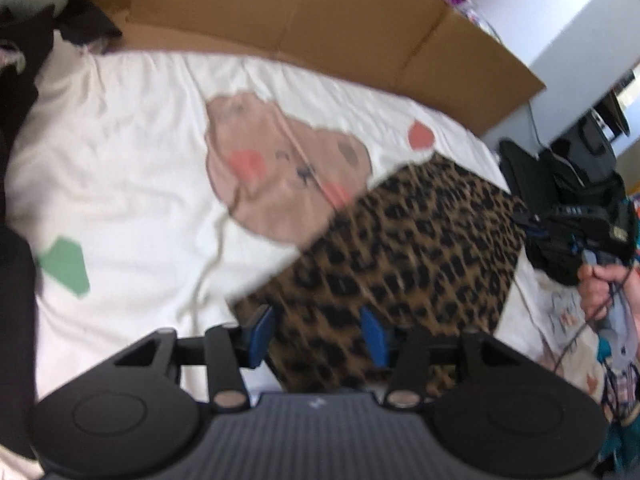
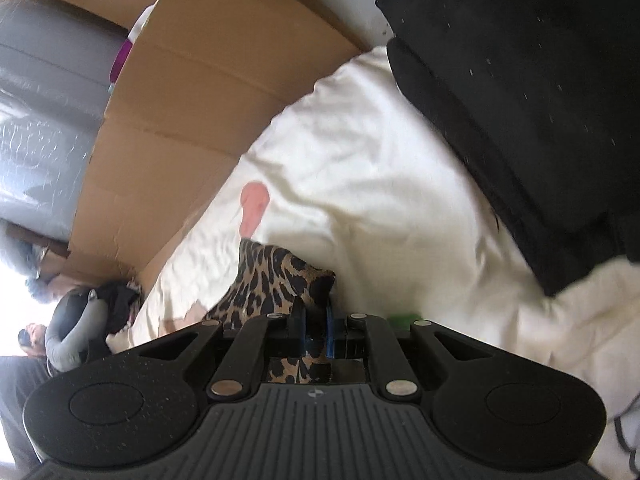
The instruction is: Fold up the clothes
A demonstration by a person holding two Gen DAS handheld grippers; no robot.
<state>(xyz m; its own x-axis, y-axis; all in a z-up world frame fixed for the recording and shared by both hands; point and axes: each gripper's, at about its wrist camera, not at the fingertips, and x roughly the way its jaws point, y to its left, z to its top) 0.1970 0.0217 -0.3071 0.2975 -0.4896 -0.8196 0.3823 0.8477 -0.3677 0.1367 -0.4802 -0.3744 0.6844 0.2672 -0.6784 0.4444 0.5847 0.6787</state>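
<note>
A leopard-print garment (image 1: 404, 256) lies folded on a white bedsheet (image 1: 120, 168) printed with a brown bear. My left gripper (image 1: 318, 334) is open, its blue-padded fingers (image 1: 262, 334) straddling the garment's near edge. In the right wrist view my right gripper (image 2: 314, 330) is shut on a bunched corner of the leopard-print garment (image 2: 276, 276), lifted off the white bedsheet (image 2: 360, 160). In the left wrist view the right gripper shows at the far right, held by a hand (image 1: 600, 288).
A cardboard panel (image 1: 320, 20) stands along the far side of the bed, also in the right wrist view (image 2: 192, 92). Black fabric (image 2: 532, 92) is piled at the bed's end. Dark bags (image 1: 572, 184) sit beyond the bed. A person (image 2: 68, 332) sits on the floor.
</note>
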